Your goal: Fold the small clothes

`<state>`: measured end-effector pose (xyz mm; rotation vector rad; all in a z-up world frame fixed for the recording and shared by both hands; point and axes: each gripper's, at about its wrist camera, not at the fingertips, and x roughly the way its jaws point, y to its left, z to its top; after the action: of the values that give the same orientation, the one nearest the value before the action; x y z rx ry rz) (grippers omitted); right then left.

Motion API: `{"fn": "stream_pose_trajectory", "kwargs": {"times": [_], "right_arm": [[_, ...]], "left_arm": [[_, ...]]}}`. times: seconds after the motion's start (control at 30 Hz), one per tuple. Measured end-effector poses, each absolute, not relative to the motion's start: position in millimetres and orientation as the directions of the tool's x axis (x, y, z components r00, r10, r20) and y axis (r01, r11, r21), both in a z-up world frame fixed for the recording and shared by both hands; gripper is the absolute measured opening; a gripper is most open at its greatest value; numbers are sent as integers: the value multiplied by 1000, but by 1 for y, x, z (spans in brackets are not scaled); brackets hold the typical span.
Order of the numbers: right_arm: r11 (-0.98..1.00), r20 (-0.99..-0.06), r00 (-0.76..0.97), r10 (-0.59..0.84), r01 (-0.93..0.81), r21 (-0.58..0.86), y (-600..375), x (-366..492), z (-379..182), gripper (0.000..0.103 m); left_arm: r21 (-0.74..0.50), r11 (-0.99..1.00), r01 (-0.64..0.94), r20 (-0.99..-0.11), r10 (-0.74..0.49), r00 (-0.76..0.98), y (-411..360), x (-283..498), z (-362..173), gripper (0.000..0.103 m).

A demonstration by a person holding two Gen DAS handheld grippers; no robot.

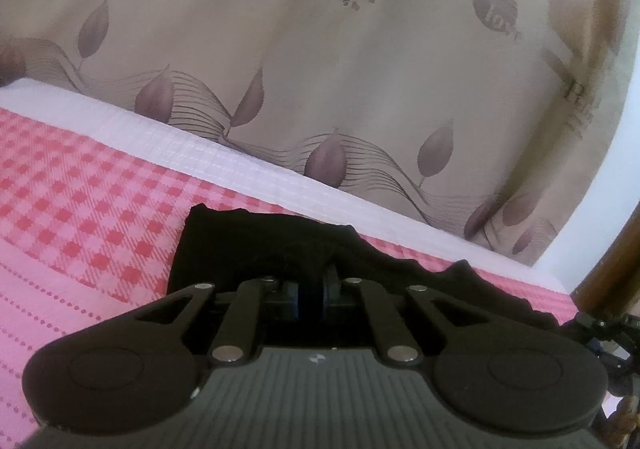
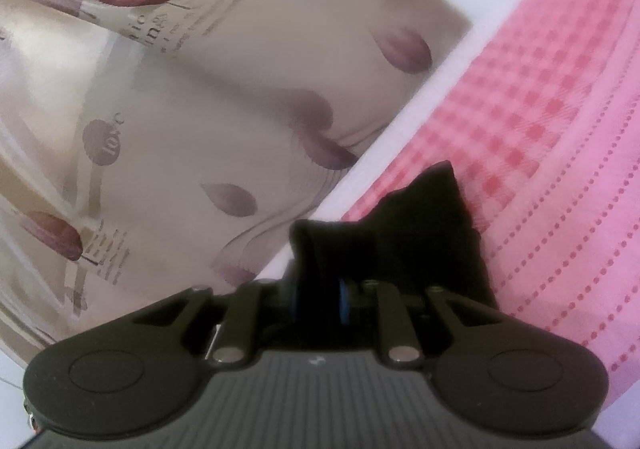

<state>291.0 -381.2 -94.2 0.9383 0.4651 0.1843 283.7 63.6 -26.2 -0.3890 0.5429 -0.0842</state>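
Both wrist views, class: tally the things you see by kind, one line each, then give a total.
Black garment: 1
Pink checked bedcover: 1
Leaf-print curtain: 1
Grippers, left gripper and right gripper, both shut on the garment: 2
Total: 5

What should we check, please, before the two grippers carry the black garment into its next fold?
1. Left gripper shut on the black garment: ok.
2. Right gripper shut on the garment: ok.
3. Garment over the pink checked bedspread, not the white border: ok in the left wrist view.
4. Cloth hanging flat between the grips: cannot tell, it is bunched at the jaws.
5. Garment's far edge free of snags: cannot tell.
6. Curtain apart from the garment: ok.
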Motion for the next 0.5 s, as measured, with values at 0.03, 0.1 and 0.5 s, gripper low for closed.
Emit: {"fn": "stream_pose_trajectory", "kwargs": {"times": [0.03, 0.1, 0.5], "right_arm": [[578, -305, 887, 347, 55, 815, -381, 293, -95, 20], [564, -304, 889, 342, 64, 823, -382, 296, -98, 20], [363, -115, 955, 275, 8, 932, -423, 275, -94, 73]], "left_arm": [[-387, 922, -28, -488, -179, 854, 64, 285, -28, 11], [-391, 920, -35, -487, -175, 856, 66, 288, -30, 15], [-304, 950, -69, -316, -32, 948, 62, 276, -15, 101]]}}
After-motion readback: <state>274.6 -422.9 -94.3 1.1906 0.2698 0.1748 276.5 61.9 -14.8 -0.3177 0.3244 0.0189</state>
